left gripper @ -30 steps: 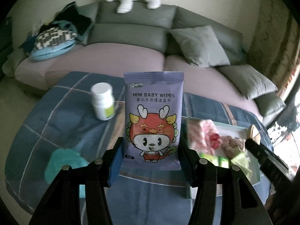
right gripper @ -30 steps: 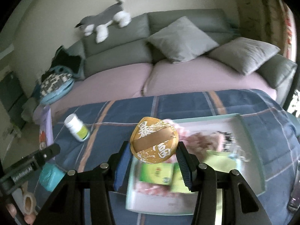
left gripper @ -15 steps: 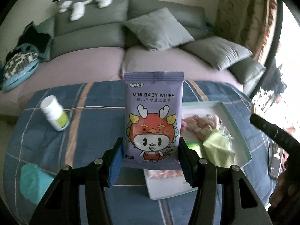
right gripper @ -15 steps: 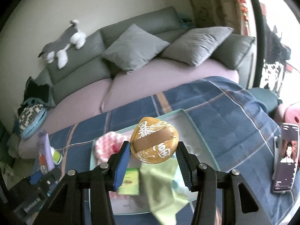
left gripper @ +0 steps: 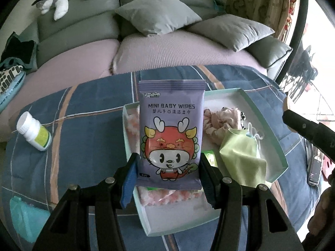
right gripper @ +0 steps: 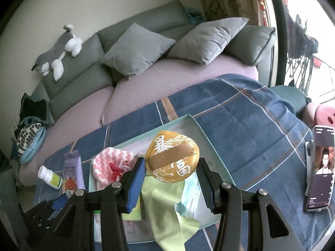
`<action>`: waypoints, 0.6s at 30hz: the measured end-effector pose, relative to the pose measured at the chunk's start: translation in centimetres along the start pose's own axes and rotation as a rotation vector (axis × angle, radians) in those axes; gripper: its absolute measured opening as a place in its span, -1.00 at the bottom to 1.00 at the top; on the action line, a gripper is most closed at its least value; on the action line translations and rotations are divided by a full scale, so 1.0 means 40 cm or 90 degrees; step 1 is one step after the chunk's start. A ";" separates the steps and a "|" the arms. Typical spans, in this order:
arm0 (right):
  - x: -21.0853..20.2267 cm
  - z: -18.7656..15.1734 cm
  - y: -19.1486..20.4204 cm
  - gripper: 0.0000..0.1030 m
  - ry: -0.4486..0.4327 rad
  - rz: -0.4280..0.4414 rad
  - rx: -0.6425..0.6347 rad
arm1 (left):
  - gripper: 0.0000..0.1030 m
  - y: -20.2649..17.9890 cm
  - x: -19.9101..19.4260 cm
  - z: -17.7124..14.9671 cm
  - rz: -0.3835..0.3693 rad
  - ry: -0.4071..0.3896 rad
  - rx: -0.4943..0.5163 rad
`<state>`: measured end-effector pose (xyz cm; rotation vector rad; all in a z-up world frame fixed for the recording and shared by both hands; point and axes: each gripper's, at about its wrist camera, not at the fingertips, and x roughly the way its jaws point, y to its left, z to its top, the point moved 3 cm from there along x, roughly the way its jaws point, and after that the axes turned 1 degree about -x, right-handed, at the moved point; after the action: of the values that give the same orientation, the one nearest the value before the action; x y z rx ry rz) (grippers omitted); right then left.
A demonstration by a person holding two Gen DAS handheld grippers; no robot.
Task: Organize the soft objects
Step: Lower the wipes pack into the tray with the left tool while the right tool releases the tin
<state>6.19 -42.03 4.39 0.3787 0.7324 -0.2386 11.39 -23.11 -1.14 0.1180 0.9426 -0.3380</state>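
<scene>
Tray (left gripper: 270, 123): pale green, on the blue plaid blanket (left gripper: 88, 108), already crowded; free floor lies at its far side.
Wipes pack (left gripper: 170, 133): upright, clamped in the left hand-held gripper (left gripper: 168, 179) above the tray; lower flat before release.
Gold puff (right gripper: 172, 156): pinched by the right hand-held gripper (right gripper: 171, 185) over the tray; set it beside the green cloth (right gripper: 167, 207).
</scene>
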 end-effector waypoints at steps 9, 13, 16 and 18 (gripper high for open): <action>0.089 -0.025 0.039 0.02 0.057 0.004 -0.030 | 0.10 -0.001 0.054 -0.024 0.005 0.035 0.004; 0.123 -0.039 0.046 0.02 0.081 0.002 -0.040 | 0.11 -0.002 0.069 -0.033 0.000 0.051 0.001; 0.146 -0.050 0.048 0.02 0.100 -0.007 -0.049 | 0.11 -0.005 0.077 -0.040 0.001 0.060 0.002; 0.159 -0.058 0.048 0.02 0.112 -0.007 -0.050 | 0.11 -0.004 0.084 -0.044 -0.001 0.066 0.001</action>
<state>10.04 -39.84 -1.07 0.3227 0.9143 -0.1882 11.81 -23.61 -4.87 0.1380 1.0452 -0.3365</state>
